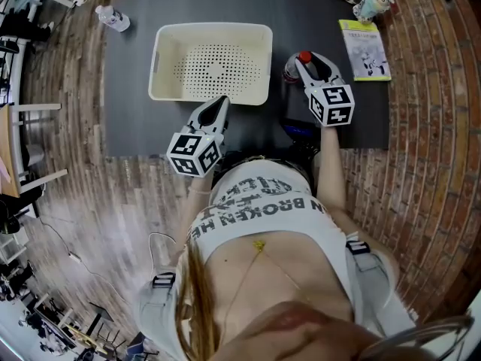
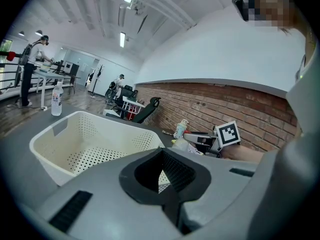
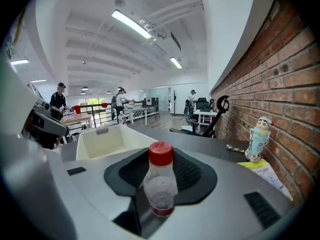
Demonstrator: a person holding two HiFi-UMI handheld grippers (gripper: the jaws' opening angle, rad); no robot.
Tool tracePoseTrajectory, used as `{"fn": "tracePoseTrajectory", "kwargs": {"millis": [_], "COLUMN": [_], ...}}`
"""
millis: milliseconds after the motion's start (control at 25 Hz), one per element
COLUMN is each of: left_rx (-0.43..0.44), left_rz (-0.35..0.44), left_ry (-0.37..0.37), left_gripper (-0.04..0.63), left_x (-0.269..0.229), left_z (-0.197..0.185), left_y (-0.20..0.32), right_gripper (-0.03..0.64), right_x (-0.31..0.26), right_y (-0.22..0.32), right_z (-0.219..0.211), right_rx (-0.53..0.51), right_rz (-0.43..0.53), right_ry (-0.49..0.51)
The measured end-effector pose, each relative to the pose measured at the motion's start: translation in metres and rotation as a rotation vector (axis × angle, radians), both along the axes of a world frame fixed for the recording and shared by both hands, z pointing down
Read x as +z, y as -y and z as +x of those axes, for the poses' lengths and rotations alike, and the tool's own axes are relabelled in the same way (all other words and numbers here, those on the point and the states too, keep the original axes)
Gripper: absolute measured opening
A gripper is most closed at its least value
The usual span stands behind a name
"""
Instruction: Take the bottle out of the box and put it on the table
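Observation:
A white perforated basket [image 1: 161,59] stands empty on the dark table [image 1: 331,21]. Just right of it, my right gripper [image 1: 299,60] is shut on a small clear bottle with a red cap [image 1: 304,56]. In the right gripper view the bottle [image 3: 161,184] stands upright between the jaws of that gripper [image 3: 160,206], with the basket [image 3: 107,139] behind to the left. Whether the bottle's base touches the table I cannot tell. My left gripper [image 1: 220,102] sits at the basket's near rim. In the left gripper view its tips [image 2: 167,198] meet with nothing between them, and the basket [image 2: 50,154] lies just ahead.
A second clear bottle [image 1: 113,18] stands at the table's far left corner. A toy figure [image 1: 373,4] and a yellow-green booklet [image 1: 365,49] lie at the far right. A brick wall [image 3: 280,84] runs along the right side. People work at desks in the background.

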State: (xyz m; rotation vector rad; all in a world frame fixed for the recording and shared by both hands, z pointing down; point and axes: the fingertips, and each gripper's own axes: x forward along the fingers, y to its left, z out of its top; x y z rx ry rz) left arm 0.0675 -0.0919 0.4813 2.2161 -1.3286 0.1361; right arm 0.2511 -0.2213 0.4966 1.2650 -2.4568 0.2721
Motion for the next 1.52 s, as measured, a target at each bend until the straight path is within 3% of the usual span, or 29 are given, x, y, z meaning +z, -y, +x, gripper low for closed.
{"fn": "tracePoseTrajectory", "kwargs": {"millis": [1200,1440,1520], "left_rx": [-0.005,-0.014,-0.019], "left_rz": [0.008,0.012,0.009], "left_ry": [-0.006,-0.006,-0.007], "left_gripper": [0.005,0.005,0.005], "left_x": [-0.0032,-0.0041,-0.0037], "left_z": [-0.0033,-0.0061,-0.0079], "left_y": [-0.0053,-0.0054,-0.0051], "right_gripper": [0.147,0.179,0.187], "right_x": [0.0006,-0.0015,-0.0004], "right_y": [0.0024,-0.0042,-0.0069], "right_z": [-0.0019,-0.0003,0.0023], "right_rx": [0.012,0.010,0.012], "right_rz": [0.024,-0.028,-0.032], "right_ry": [0.011,0.138,0.126]}}
